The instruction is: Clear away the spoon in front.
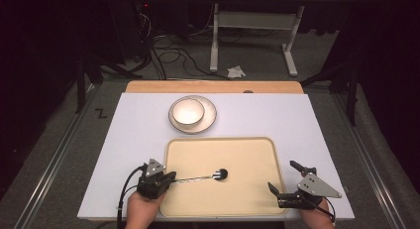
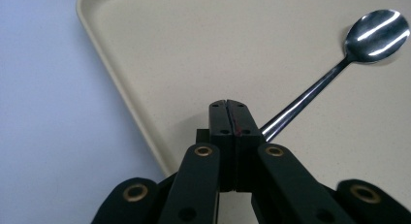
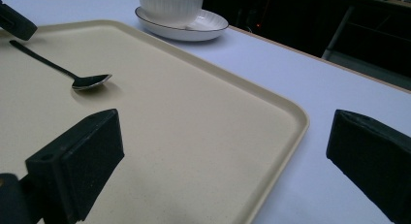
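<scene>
In the high view, the white-topped bench filled the middle of the frame, with a beige tray on its lower half. Above the tray, in the upper middle, a white bowl sat on a white plate. At the lower left, the left hand-held gripper was at the tray's left edge, its jaws pressed together on the handle end of a metal spoon. The spoon ran rightward across the tray, its bowl near the tray's centre. At the lower right, the right hand-held gripper hung over the tray's right edge with its jaws spread wide and nothing between them.

In the left gripper view, the two black jaws met at the lower centre, clamped on the spoon, which slanted to the upper right, where its shiny bowl lay on the tray. The bench showed along the left.

In the right gripper view, the jaws stood far apart at the lower left and lower right. The tray lay between and beyond them. The spoon was at the upper left, its handle leading to the tip of the left hand-held gripper at the frame's edge. The bowl on its plate stood at the top centre, just past the tray.
</scene>
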`<control>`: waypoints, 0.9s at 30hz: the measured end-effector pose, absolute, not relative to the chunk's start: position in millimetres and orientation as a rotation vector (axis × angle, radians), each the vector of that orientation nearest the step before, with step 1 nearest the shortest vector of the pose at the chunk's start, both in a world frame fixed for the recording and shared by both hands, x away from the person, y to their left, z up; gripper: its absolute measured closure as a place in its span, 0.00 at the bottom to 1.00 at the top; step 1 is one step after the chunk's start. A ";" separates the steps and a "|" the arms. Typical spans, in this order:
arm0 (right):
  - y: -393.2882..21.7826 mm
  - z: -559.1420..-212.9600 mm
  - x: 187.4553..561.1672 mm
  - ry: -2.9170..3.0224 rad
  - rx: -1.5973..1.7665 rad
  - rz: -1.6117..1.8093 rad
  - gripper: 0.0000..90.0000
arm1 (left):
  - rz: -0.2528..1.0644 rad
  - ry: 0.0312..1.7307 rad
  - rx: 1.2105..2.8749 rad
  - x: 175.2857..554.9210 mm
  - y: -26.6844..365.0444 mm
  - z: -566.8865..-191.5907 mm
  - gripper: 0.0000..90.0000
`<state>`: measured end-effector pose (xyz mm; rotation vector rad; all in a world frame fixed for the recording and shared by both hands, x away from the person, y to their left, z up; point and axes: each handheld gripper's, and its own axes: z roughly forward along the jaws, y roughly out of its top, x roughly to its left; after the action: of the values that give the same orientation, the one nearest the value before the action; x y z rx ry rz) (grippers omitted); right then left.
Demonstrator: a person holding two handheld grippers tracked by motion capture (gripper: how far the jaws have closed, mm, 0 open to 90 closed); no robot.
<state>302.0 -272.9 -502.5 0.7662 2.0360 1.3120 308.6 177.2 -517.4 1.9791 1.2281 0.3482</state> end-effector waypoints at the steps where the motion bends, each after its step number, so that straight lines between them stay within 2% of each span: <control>1: -272.9 -502.5 302.0 2.037 0.766 1.312 0.00 | 0.346 1.232 1.979 308.7 176.7 -517.3 1.00; 9: -272.9 -502.1 302.0 2.037 0.760 1.310 0.00 | 0.352 1.185 2.079 303.9 164.2 -515.4 1.00; 17: -274.3 -501.7 302.0 2.031 0.764 1.317 0.00 | 0.290 1.126 2.125 288.7 151.5 -513.2 1.00; 21: -274.0 -501.7 301.7 2.034 0.770 1.316 0.00 | 0.254 1.097 2.123 280.5 144.3 -513.6 1.00; 27: -274.5 -500.9 301.4 2.021 0.762 1.320 0.00 | 0.275 1.090 2.082 281.7 141.5 -508.6 1.00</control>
<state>301.4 -274.5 -500.9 0.7617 2.0213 1.3200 281.7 141.5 -508.6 2.0815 1.0901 0.2745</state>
